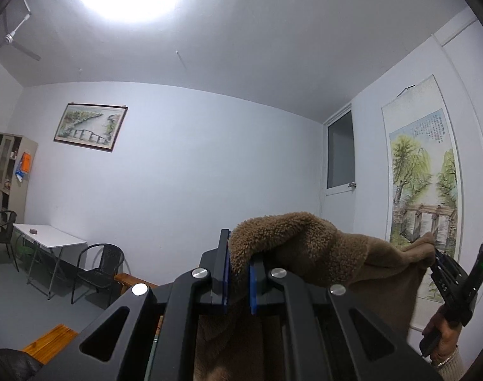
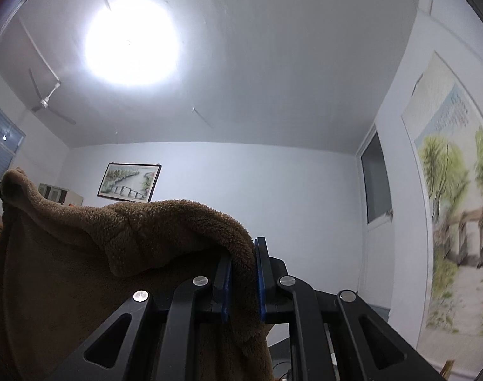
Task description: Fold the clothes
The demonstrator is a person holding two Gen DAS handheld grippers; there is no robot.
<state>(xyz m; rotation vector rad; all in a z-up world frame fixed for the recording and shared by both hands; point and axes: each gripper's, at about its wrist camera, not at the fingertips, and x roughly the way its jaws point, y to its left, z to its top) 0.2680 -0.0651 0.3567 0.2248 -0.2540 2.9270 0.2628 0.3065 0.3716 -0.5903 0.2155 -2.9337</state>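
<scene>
Overhead, both cameras tilt toward the ceiling, so you see the brown, fuzzy fleece garment raised in the air, not lying on any surface. Your left gripper has its blue-padded jaws drawn nearly together with a fold of the pile pinched between them; your right gripper stands likewise, its jaws closed down on a thick roll of the same garment. The relation to mind is the line between the two grips: the held top edge runs roughly level from one pair of jaws to the other, sagging a little in the middle, and the body of the fleece hangs below that edge toward you. From the left wrist view the right gripper appears at the far right with the cloth's corner bunched at its tip, and the hand holding it shows beneath. Neither hand is nearer the garment; each holds one end. No counter or bed lies in view below, so where the hem falls cannot be told. This held-out spread would suit either a shake-out or the laying over of a fold.
</scene>
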